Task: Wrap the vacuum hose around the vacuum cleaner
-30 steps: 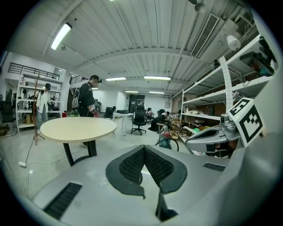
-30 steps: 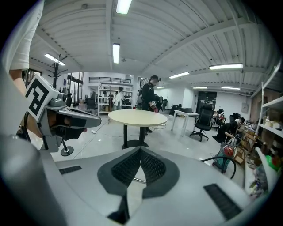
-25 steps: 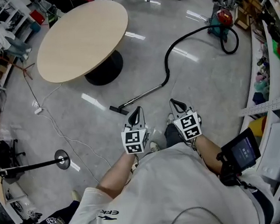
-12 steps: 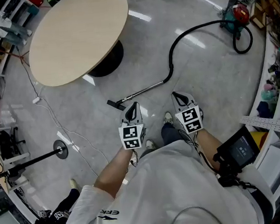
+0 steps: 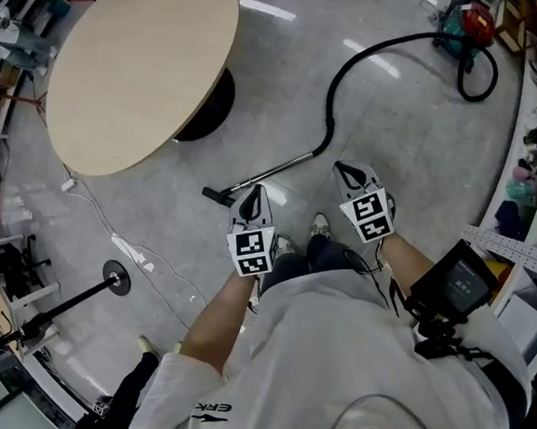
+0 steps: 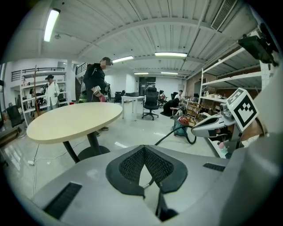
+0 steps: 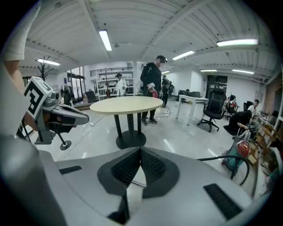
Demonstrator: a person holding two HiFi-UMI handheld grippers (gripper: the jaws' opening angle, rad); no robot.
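Underfoot, head view, hose: the black vacuum hose (image 5: 332, 91) lies loose on the floor (image 5: 403, 150). It runs from the vacuum cleaner (image 5: 472, 23) at far right to a metal wand (image 5: 279, 171). The wand's floor nozzle (image 5: 213, 195) rests just ahead of the left gripper (image 5: 252, 197). None of the hose is wound yet.
Head view, grippers: the left gripper and right gripper (image 5: 345, 170) are held side by side above the person's shoes. Both tilt down toward the wand, probably lined up for a first pickup.
Head view, room: bare floor opens between the wand and the cleaner. The round table (image 5: 144, 70) bounds the far left. A white cable (image 5: 112, 241) and a stand base (image 5: 117, 278) clutter the near left.
Left gripper view, fingers: the fingers (image 6: 132, 165) are pressed together with nothing between them. The wand shows on the floor through the notch below.
Left gripper view, edges: the table rim sits at left and shelving (image 6: 221, 81) at right, with the cleaner far between them.
Right gripper view, fingers: these fingers (image 7: 126, 167) are likewise closed and empty.
Right gripper view, room: the cleaner sits far right, against cluttered shelves. Wrapping there would likely need care at that edge.
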